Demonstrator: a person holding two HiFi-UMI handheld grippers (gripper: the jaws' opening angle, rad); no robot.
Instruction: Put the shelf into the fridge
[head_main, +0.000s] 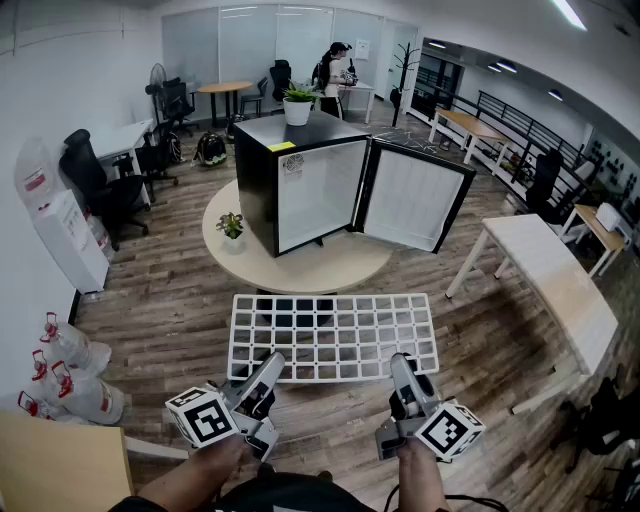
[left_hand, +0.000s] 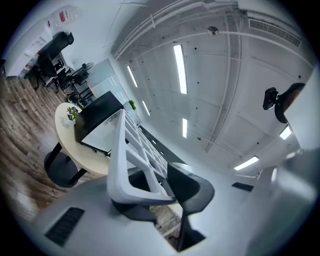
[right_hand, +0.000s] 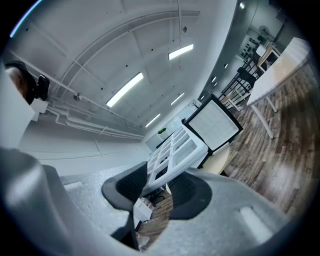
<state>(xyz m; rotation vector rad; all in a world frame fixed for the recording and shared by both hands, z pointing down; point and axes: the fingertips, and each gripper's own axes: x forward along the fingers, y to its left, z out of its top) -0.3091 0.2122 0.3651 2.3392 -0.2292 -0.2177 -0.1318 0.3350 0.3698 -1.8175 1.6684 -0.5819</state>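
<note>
Pinching the near edge of the white shelf (head_main: 333, 335), the left claw (head_main: 268, 372) and right claw (head_main: 402, 368) held it up in the air, well apart from the open fridge (head_main: 300, 170), so its far end could droop and slip out.

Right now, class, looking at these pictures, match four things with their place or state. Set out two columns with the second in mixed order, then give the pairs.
Things
1. wire shelf
2. mini fridge
3. large potted plant
4. small potted plant

Place or state
A. on top of the fridge
B. gripped by the left tool and right tool
C. on the round table, beside the fridge
D. door swung open

Pairs: 1-B, 2-D, 3-A, 4-C
</note>
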